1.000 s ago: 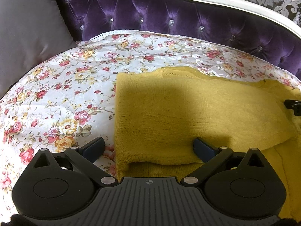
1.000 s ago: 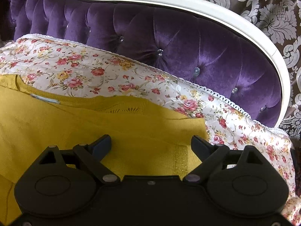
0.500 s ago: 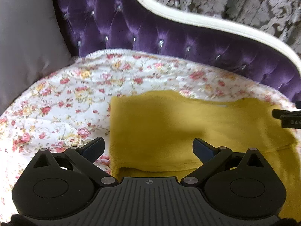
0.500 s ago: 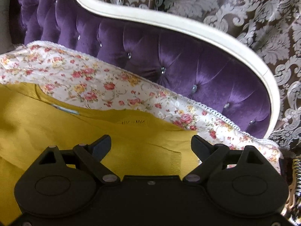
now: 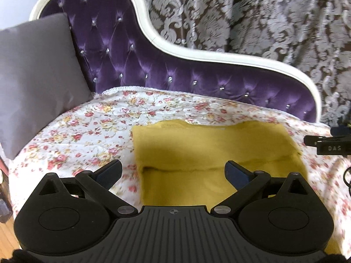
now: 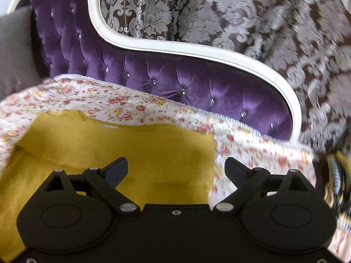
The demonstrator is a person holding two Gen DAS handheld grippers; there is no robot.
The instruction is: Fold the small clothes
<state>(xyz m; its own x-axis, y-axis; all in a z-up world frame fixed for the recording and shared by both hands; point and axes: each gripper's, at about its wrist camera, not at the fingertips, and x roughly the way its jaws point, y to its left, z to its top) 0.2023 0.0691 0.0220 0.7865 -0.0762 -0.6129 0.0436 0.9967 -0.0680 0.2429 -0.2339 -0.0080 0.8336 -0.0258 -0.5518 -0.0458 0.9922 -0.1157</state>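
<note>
Both grippers, left (image 5: 173, 173) and right (image 6: 176, 169), gape wide and empty over the folded mustard knit (image 5: 210, 140), rectangular on floral cloth (image 5: 87, 131).

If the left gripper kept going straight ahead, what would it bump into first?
Probably the yellow garment: the open left gripper points over its folded edge, lying on the floral cover. If it cleared the cloth, the purple sofa back comes next. Depth is hard to judge.

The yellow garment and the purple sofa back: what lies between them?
Only the floral cover. In both wrist views a bare strip of it separates the yellow garment from the purple sofa back; its white lace edge meets the upholstery.
</note>
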